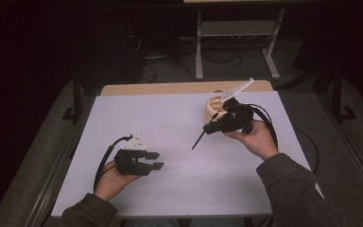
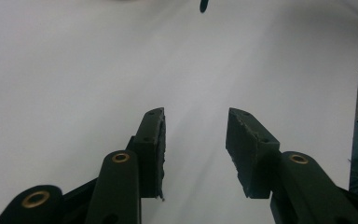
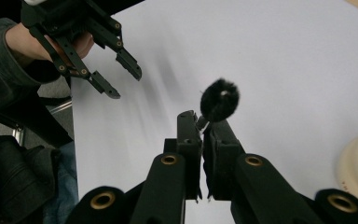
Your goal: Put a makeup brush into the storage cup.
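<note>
Above the far right part of the white table, your right gripper has its jaws pressed together on a thin black brush, held by the upper part of its handle. Seen from the high view, the brush slants down and to the left, its lower end near the table surface; whether it touches cannot be told. From the right gripper view, the fuzzy black brush head points away beyond the jaw tips. A cream holder stands just behind that gripper, with a white tool leaning out of it. Your left gripper rests low at the near left, well apart from the brush, its jaws partway apart with nothing between them (bare table shows through the gap). Judged from this layout, the step in hand is carrying the brush clear of the holder. The next move probably calls for bringing the brush toward the waiting left gripper, or setting it down, while keeping the grip firm so the slender handle does not pivot.
</note>
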Action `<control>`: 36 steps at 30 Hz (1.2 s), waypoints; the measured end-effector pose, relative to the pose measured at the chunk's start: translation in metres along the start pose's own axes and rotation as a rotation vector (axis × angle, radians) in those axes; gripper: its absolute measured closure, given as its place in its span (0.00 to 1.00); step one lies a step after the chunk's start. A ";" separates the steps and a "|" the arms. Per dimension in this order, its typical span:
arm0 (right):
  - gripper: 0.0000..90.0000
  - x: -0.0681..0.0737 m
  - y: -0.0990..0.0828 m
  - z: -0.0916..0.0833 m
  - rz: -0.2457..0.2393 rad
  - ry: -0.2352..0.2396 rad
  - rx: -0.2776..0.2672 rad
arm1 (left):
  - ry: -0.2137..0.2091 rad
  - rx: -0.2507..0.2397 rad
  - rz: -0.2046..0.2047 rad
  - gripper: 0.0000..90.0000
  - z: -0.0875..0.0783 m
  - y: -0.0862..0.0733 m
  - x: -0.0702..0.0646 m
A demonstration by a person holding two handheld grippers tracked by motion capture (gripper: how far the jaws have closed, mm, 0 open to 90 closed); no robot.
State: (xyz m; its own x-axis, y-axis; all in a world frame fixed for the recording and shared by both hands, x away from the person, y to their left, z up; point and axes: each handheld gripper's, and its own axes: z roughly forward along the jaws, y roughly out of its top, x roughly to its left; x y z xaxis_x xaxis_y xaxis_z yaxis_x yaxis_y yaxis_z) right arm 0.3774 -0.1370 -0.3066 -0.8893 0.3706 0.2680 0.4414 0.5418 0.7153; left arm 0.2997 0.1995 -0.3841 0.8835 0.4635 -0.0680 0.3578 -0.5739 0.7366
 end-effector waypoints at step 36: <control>0.94 -0.027 0.034 -0.042 0.028 -0.138 -0.033 | 0.041 -0.030 -0.023 0.61 -0.015 -0.006 0.005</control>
State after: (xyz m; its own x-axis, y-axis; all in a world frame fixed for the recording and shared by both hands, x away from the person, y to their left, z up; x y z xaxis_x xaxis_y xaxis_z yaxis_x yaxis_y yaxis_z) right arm 0.4110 -0.1607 -0.2624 -0.8507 0.4865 0.1989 0.4599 0.5056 0.7300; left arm 0.2972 0.2153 -0.3790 0.8617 0.5041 -0.0585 0.3687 -0.5427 0.7547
